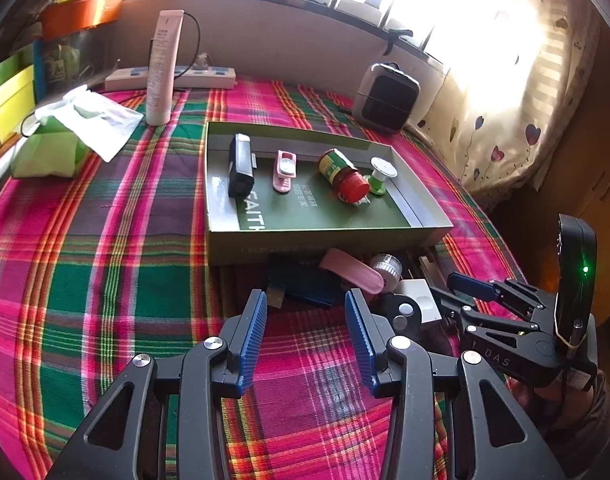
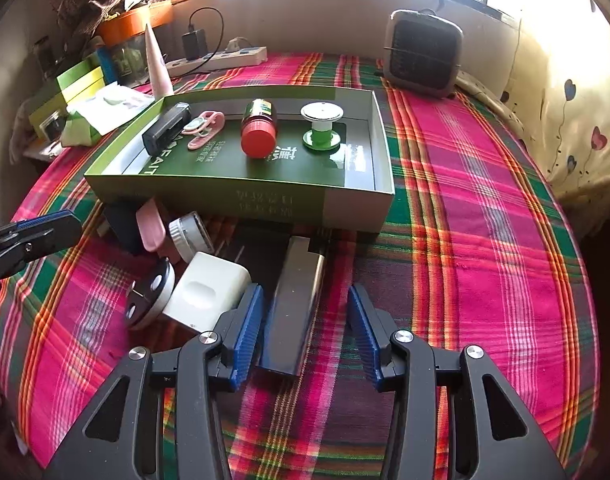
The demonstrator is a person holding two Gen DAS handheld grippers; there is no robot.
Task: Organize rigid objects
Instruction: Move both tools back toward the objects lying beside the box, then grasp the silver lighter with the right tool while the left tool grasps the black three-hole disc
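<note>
Red-capped jar [image 2: 259,130] sideways in green box [image 2: 241,188]

Cloth [image 2: 485,240] beneath both grippers — pink, green, purple plaid, orange stripes. Box [image 2: 209,188] ahead of fingers — olive green, white lettering. Jar [image 2: 259,128] red-capped; spool [image 2: 321,124] green and white. Pads [image 2: 247,328] blue, ribbed.

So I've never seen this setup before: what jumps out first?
The loud pink-and-green plaid cloth covers everything. On it sits a green tray holding a red-capped jar lying on its side beside a green spool. A clutter of loose items waits before the tray, a dark flat bar between the open right gripper's fingers.
</note>
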